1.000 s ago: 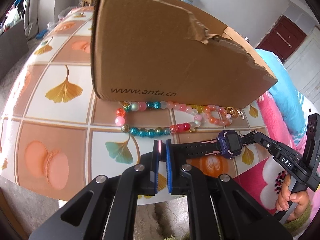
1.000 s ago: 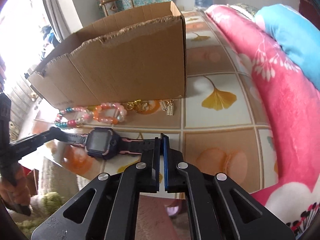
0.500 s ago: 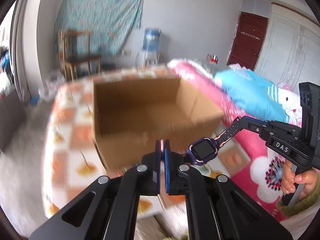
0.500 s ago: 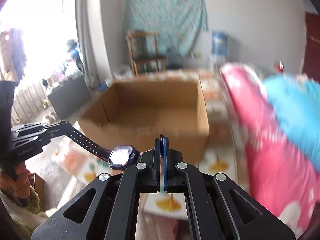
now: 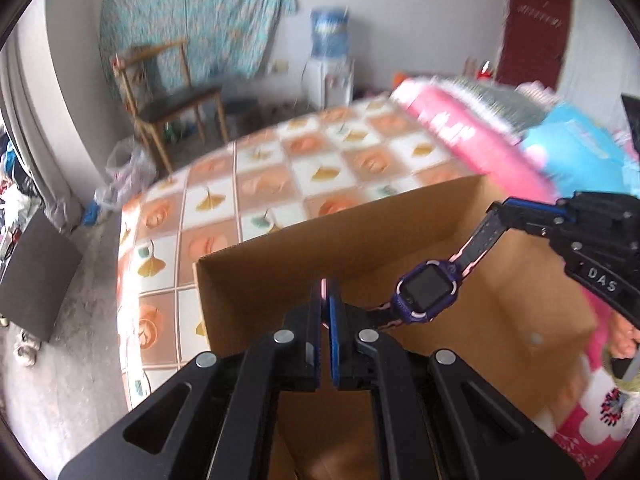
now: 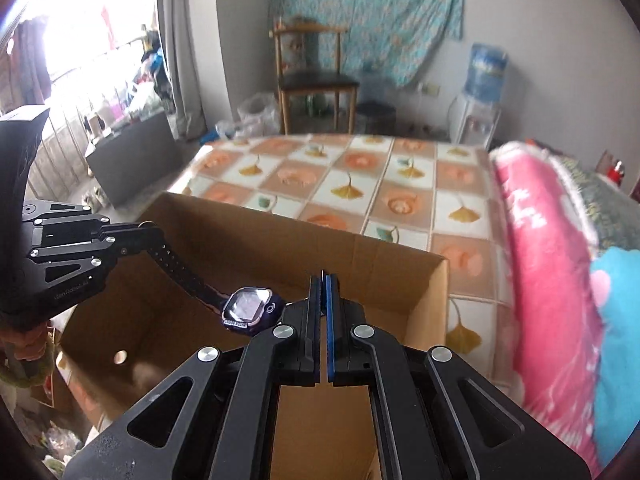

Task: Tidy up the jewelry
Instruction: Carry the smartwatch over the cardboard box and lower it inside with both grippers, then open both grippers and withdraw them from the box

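A purple smartwatch [image 5: 426,294] with a black and pink strap hangs stretched between my two grippers above the open cardboard box [image 5: 260,280]. My left gripper [image 5: 325,286] is shut on one strap end, a pink sliver showing between its pads. In the same view my right gripper [image 5: 498,210] pinches the other strap end at the right. The right wrist view shows the watch [image 6: 248,310] over the box [image 6: 280,248], my right gripper [image 6: 324,280] shut on the strap, and my left gripper [image 6: 154,238] holding the perforated end.
The box stands on a table [image 5: 320,172] covered with a ginkgo-leaf tile cloth. A pink blanket [image 6: 548,260] and blue pillow [image 5: 576,156] lie along its right side. A wooden chair [image 6: 312,76] and a water dispenser [image 6: 482,92] stand by the far wall.
Both grippers have lifted the watch off the table in front of the box and carried it up over the box's open top. The bead bracelets have dropped out of view.
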Action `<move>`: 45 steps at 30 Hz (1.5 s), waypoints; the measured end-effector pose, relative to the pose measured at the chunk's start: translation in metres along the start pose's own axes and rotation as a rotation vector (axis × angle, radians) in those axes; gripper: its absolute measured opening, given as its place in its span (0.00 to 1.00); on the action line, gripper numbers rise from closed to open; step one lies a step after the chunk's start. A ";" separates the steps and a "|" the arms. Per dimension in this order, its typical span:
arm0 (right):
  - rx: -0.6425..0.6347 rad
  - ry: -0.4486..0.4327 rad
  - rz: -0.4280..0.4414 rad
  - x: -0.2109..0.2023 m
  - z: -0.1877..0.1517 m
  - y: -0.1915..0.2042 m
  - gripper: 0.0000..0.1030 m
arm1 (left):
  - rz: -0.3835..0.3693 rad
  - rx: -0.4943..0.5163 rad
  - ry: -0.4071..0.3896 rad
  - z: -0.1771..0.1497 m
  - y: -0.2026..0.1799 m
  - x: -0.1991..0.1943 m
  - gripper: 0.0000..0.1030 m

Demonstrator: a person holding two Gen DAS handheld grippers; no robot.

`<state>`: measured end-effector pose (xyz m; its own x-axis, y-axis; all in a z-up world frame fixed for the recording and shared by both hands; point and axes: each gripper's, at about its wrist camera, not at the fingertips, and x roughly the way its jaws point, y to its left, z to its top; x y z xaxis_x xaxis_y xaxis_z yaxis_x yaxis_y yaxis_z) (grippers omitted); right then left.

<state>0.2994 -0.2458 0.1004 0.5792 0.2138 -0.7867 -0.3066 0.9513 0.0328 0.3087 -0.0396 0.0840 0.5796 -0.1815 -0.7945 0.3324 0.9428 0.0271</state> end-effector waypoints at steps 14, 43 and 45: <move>0.111 0.183 0.038 0.051 0.011 -0.031 0.08 | 0.050 -0.029 0.131 0.011 0.017 0.052 0.28; 0.385 0.186 0.394 -0.040 -0.164 0.058 0.30 | -0.060 -0.305 -0.036 -0.221 0.002 -0.065 0.71; 0.367 0.204 0.350 -0.029 -0.160 0.066 0.30 | -0.095 -0.317 -0.016 -0.224 0.000 -0.051 0.65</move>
<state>0.1411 -0.2250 0.0268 0.3203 0.5186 -0.7928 -0.1501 0.8541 0.4980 0.1123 0.0319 -0.0109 0.5697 -0.2745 -0.7746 0.1389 0.9612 -0.2384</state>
